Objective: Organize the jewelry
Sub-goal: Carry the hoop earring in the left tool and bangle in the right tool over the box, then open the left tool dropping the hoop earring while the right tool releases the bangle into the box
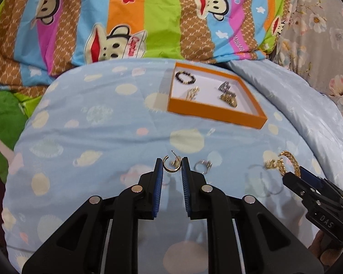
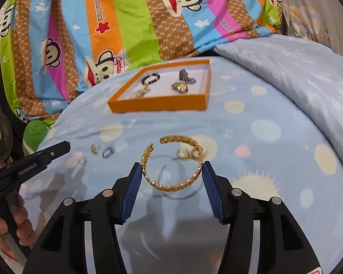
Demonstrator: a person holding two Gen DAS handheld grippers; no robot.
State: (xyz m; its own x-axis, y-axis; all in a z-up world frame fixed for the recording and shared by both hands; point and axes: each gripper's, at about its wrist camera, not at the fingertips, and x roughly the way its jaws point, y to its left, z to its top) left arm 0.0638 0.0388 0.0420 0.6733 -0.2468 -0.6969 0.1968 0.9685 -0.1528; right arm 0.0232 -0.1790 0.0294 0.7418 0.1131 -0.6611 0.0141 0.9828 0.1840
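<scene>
An orange tray [image 1: 213, 114] [image 2: 157, 107] lies on the blue bedspread with a black bead bracelet [image 1: 185, 77], a gold piece [image 1: 192, 93], a silver piece [image 1: 225, 87] and a gold watch [image 1: 228, 98] inside. My left gripper [image 1: 172, 167] is shut on a small gold hoop earring [image 1: 170, 166], just above the bedspread. My right gripper [image 2: 172, 170] is shut on a gold open bangle [image 2: 171, 162], held above the bedspread. A silver ring [image 1: 203, 165] [image 2: 108, 151] lies right of the left gripper. Small gold earrings [image 2: 187, 153] lie behind the bangle.
A striped cartoon-monkey quilt [image 1: 125, 22] is bunched behind the tray. A pale blue duvet [image 2: 297, 68] rises at the right. A fan [image 2: 2, 137] stands at the far left. Another small gold piece [image 2: 95, 148] lies beside the silver ring.
</scene>
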